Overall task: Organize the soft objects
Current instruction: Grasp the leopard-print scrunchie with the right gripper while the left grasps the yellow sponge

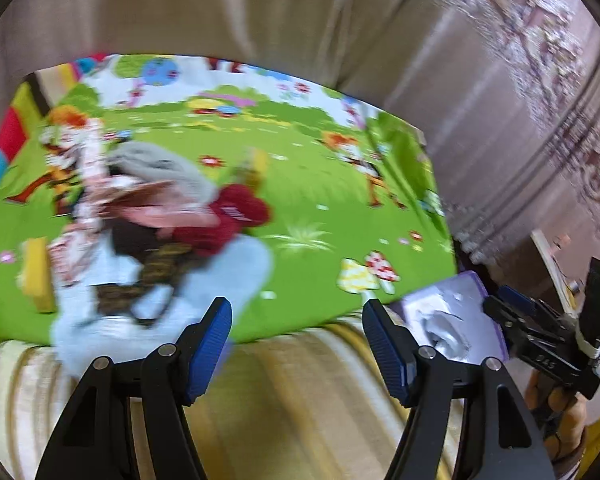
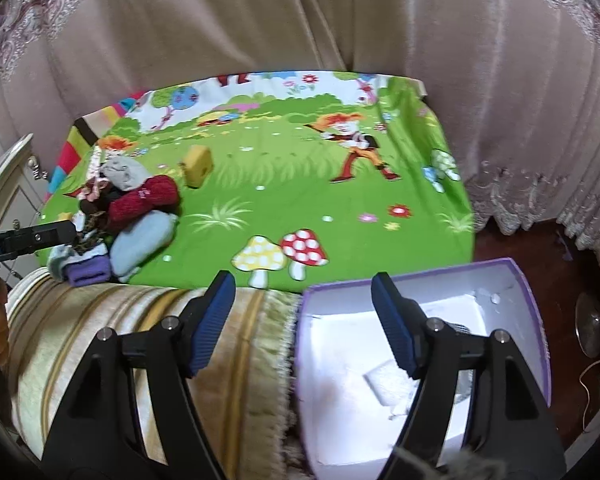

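Heap of rolled soft socks and cloths (image 1: pixel 156 232) lies on green cartoon-print bedsheet (image 1: pixel 320 184), ahead-left of left hand-held gripper (image 1: pixel 296 344), which is nearer. Both it and right hand-held gripper (image 2: pixel 304 320) released, empty.

The green cartoon sheet (image 2: pixel 300 200) looks like smooth matt cotton, the socks (image 2: pixel 140 208) knitted and fuzzy, the striped blanket (image 2: pixel 140 320) plush with a fringe, the purple box (image 2: pixel 528 292) matt card, the curtain (image 2: pixel 260 20) satiny
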Available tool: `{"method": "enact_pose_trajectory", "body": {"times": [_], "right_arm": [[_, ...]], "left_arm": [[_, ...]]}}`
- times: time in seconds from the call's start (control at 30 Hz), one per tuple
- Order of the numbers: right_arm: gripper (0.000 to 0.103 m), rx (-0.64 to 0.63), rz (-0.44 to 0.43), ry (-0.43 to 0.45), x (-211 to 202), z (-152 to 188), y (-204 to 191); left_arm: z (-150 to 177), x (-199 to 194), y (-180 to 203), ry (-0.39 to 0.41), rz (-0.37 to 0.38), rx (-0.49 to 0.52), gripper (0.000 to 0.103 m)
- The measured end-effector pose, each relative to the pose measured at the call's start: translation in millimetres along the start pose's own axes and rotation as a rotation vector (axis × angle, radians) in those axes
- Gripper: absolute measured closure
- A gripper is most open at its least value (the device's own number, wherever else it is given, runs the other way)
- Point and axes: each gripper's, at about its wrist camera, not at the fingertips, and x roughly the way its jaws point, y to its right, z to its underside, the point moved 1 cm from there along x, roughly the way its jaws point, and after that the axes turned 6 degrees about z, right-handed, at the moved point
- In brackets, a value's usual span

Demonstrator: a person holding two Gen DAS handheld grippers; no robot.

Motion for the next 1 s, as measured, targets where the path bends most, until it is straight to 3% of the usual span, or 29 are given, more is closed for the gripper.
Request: {"method": "enact_pose_trajectory", "body": {"times": [0.43, 0.87, 1.0], "right_arm": [[0.028, -0.059, -0.116, -0.025, 20.7, -24.2, -66.9], [0.027, -0.076, -0.266, -0.083, 46.1, -43.9, -147.3], [0.027, -0.058, -0.350, -0.144, 63.4, -45.5, -174.7]], "left_arm": [[-15.7, -39.5, -116.4, 0.051, -0.187, -0.151, 0.034], [-26.5, -18.2, -191.2, -0.002, -0.285, -0.272, 0.034], [-23.1, -4.2, -207.2, -0.016, -0.321, -0.279, 0.034]]}}
